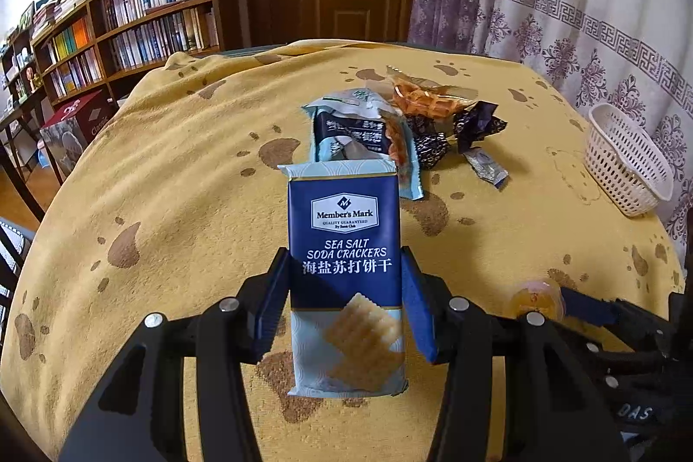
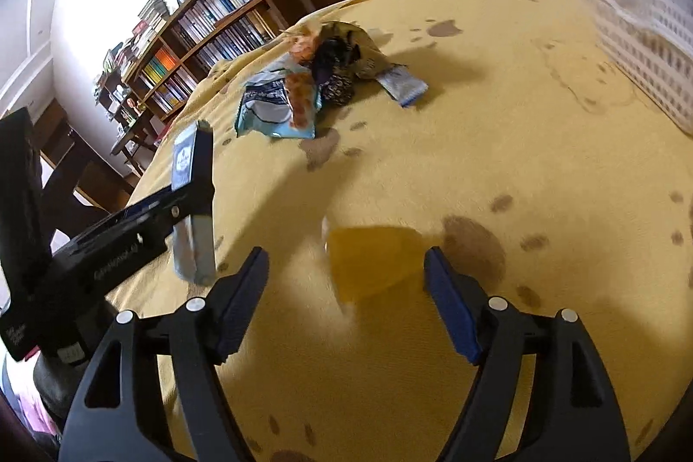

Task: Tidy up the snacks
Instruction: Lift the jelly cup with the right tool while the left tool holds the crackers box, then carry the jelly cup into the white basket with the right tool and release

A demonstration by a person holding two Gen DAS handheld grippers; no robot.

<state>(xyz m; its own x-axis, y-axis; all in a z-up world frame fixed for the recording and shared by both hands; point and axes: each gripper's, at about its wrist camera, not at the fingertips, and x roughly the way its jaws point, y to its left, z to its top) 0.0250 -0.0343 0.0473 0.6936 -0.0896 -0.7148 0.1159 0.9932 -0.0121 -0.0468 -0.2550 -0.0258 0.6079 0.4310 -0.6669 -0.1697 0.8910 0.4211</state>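
My left gripper (image 1: 344, 267) is shut on a blue Member's Mark soda cracker pack (image 1: 346, 245), held above the table; it also shows in the right wrist view (image 2: 190, 202). My right gripper (image 2: 346, 267) has its jaws apart around a small yellow jelly cup (image 2: 372, 263), which looks blurred; contact is unclear. The cup shows in the left wrist view (image 1: 535, 297) at the right gripper's tip. A pile of snacks (image 1: 403, 120) lies mid-table: a teal packet, an orange packet, dark wrapped candies. The pile also shows in the right wrist view (image 2: 312, 72). A white basket (image 1: 623, 159) stands at the right.
The table is covered by a yellow paw-print cloth (image 1: 173, 180). The white basket is close at the far right in the right wrist view (image 2: 641, 42). Bookshelves (image 1: 130, 16) and a wooden door stand behind; a curtain hangs at the right.
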